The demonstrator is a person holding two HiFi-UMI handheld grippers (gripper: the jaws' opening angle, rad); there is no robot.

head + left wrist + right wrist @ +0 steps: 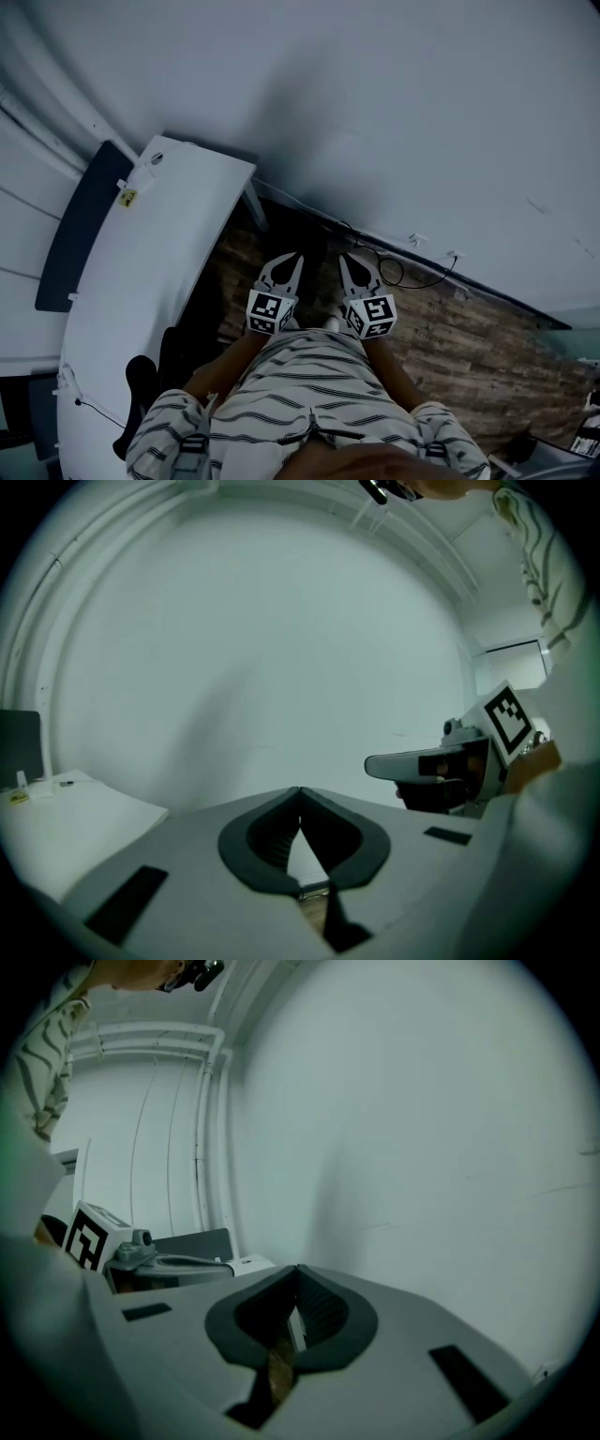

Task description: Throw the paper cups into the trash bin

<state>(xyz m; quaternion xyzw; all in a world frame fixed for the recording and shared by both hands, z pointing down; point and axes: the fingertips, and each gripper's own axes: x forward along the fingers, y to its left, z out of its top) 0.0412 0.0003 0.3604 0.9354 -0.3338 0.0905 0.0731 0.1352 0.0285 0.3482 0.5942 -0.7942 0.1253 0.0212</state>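
No paper cup or trash bin shows in any view. In the head view my left gripper [289, 260] and right gripper [351, 260] are held side by side close in front of the person's striped shirt, over a brick-patterned floor [469, 337]. Both point at a plain white wall [394, 103]. The left gripper [300, 790] has its jaws shut tip to tip with nothing between them. The right gripper [297, 1268] is likewise shut and holds nothing. Each gripper view also catches the other gripper beside it: the right gripper [424, 763] and the left gripper [161, 1261].
A white table [141, 309] runs along the left, with a dark blue panel [80, 225] behind it and a small yellow-labelled item [128, 196] near its far end. Black cables [398, 269] lie on the floor at the foot of the wall.
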